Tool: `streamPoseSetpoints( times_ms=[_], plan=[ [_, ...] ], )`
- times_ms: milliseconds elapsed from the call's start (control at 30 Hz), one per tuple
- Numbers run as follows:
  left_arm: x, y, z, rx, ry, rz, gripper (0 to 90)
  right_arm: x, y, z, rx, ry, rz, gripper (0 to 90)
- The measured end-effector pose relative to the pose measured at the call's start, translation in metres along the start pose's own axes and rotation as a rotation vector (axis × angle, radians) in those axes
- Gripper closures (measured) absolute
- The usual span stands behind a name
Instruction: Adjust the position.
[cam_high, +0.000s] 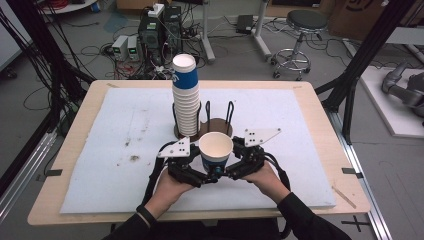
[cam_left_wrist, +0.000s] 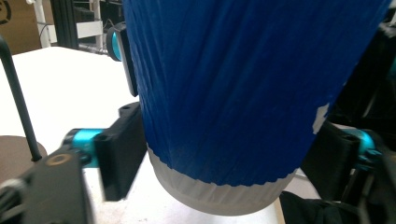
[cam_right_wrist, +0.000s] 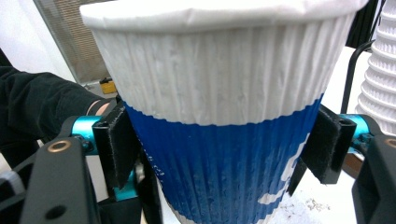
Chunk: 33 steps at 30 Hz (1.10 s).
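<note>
In the high view, the left gripper (cam_high: 196, 172) sits left of centre in the lower middle of the frame, its black body slanting up and rightward toward the cup. Its jaws are clenched on the lower blue part of a ribbed paper cup with a white upper band and a blue lower body (cam_high: 215, 151). In the left gripper view that blue wall (cam_left_wrist: 233, 88) takes up the centre and right of the frame, with the cup's white base ring at the bottom, and a black pad at lower left lies against the wall.

The cup stands upright at the lower centre of the high view, long axis vertical, open mouth facing up toward the camera, base down between the two grippers. It sits just in front of a round brown wooden holder with black wire hoops (cam_high: 216, 125), which bears a tall stack of white and blue ribbed paper cups (cam_high: 185, 97) at the centre of the frame. The holder rests on a white foam-covered surface (cam_high: 125, 145).

To the right of the cup, the right gripper (cam_high: 234, 169) slants up and leftward. In the right gripper view, the cup (cam_right_wrist: 219, 116) rises upright in the middle, white band above blue, and both black felt pads press on its sides, so these jaws grasp it as well.
</note>
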<state>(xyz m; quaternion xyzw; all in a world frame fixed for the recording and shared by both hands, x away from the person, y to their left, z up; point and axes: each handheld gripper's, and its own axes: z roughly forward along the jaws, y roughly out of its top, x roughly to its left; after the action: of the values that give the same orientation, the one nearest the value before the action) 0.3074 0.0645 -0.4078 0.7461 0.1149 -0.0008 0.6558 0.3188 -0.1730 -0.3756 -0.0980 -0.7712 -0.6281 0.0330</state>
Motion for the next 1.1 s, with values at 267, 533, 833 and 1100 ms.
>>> streamPoseSetpoints(
  times_ms=[267,533,833,1100],
  plan=[
    [-0.0008,-0.0008,0.0004,-0.001,0.000,0.006,29.6,0.0004,0.0001,0.0000,0.007,-0.005,-0.011,23.3],
    [0.0007,-0.0044,0.0023,0.020,-0.007,0.004,29.7,0.0026,0.0057,-0.0032,-0.018,-0.014,0.000,16.1],
    [0.0003,-0.0051,0.0028,0.016,-0.016,0.007,29.2,0.0027,0.0066,-0.0047,-0.036,-0.012,-0.008,20.7],
    [-0.0026,0.0012,0.0015,-0.026,-0.024,0.003,21.2,0.0037,0.0053,-0.0031,-0.032,-0.010,-0.014,21.3]
  ],
)
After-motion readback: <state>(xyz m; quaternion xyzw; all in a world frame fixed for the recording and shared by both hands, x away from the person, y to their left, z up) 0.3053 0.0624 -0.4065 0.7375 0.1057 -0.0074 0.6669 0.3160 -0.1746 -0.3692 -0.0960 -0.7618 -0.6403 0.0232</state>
